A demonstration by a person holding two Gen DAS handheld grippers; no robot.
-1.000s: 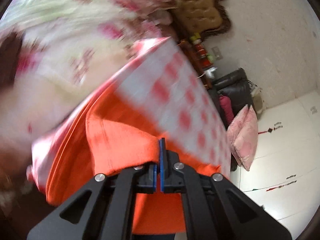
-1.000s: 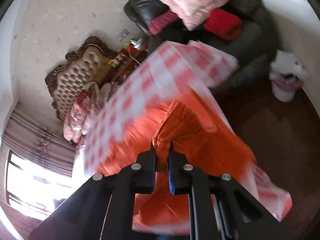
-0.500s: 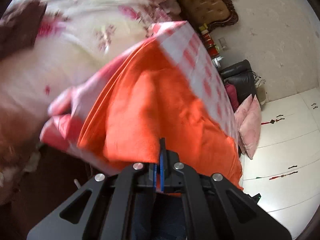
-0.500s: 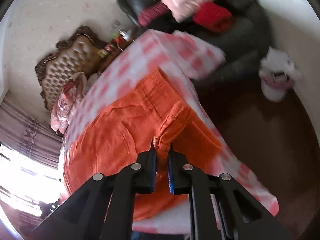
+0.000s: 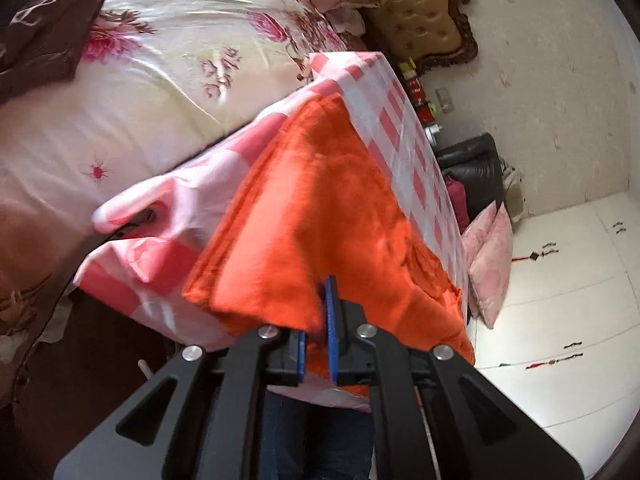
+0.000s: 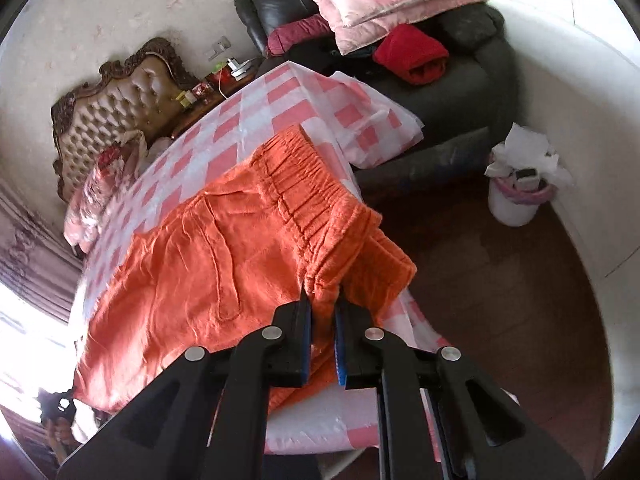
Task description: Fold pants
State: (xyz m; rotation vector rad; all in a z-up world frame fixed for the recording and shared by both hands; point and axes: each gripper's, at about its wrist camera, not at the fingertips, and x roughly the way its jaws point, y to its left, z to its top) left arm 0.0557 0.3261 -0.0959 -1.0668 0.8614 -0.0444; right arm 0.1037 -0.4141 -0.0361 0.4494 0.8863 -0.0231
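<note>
Orange pants [image 6: 208, 264] lie spread on a table under a pink-and-white checked cloth [image 6: 256, 120], with the elastic waistband toward the right edge. My right gripper [image 6: 323, 300] is shut on the near corner of the waistband, which hangs over the table's edge. In the left wrist view the leg end of the pants [image 5: 320, 208] lies folded on the cloth [image 5: 404, 148]. My left gripper [image 5: 316, 320] is at the near hem and its jaws are opening. A narrow gap shows between the blue pads [image 5: 331, 312], and the hem still lies loosely between them.
A bed with a floral quilt [image 5: 160, 80] and tufted headboard [image 5: 424, 20] stands beside the table. A black armchair [image 6: 460, 92] piled with pink cushions [image 6: 400, 0] and red clothing sits beyond it. A white bin [image 6: 516, 196] stands on the dark floor. Jeans-clad legs [image 5: 320, 440] show below.
Both grippers came down with the pants, which now lie flat on the checked cloth instead of hanging bunched. The left pads, pressed together before, have parted slightly.
</note>
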